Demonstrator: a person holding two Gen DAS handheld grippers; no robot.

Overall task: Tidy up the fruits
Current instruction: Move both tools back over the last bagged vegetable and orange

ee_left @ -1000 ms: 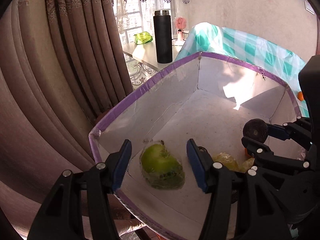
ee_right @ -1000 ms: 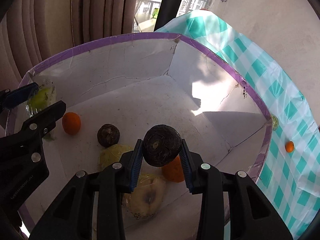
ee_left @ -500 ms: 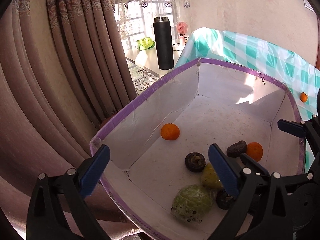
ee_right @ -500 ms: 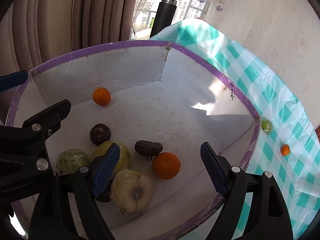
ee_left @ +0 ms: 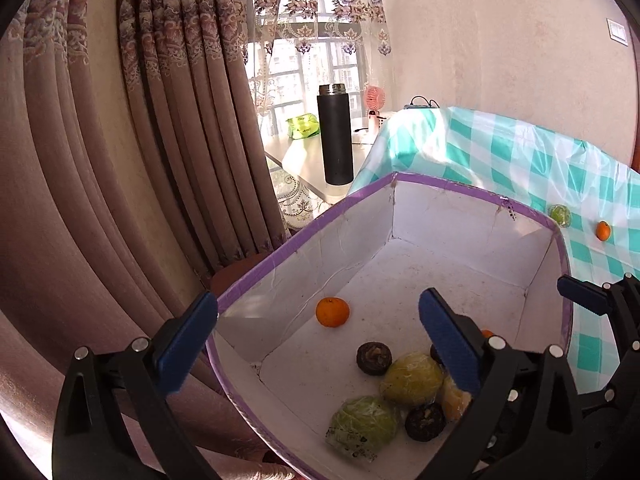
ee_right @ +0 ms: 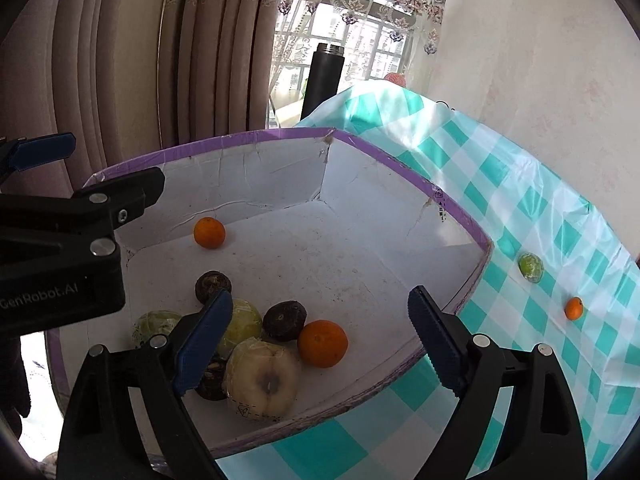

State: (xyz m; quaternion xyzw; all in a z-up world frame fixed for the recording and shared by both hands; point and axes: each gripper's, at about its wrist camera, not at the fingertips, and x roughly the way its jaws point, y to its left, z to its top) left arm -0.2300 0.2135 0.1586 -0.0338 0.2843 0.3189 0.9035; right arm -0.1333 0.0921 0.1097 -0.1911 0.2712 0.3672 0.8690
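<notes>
Between picks: left gripper (ee_left: 318, 338) and right gripper (ee_right: 320, 334) both wide open, empty, above purple-rimmed box (ee_right: 400, 168) holding collected fruit; next, wrapped green fruit (ee_right: 530, 267) and tangerine (ee_right: 574, 308) on cloth beyond box's right wall.

Only thing I can actually read is "GenRobot.AI" in grey on the black body of my left gripper (ee_right: 72, 184), over on the left. The small print on the box (ee_right: 440, 204) rim is too tiny.

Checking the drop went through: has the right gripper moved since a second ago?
Yes. The right gripper has risen and pulled back from the box, jaws now open and empty; the dark fruit lies on the box floor.
</notes>
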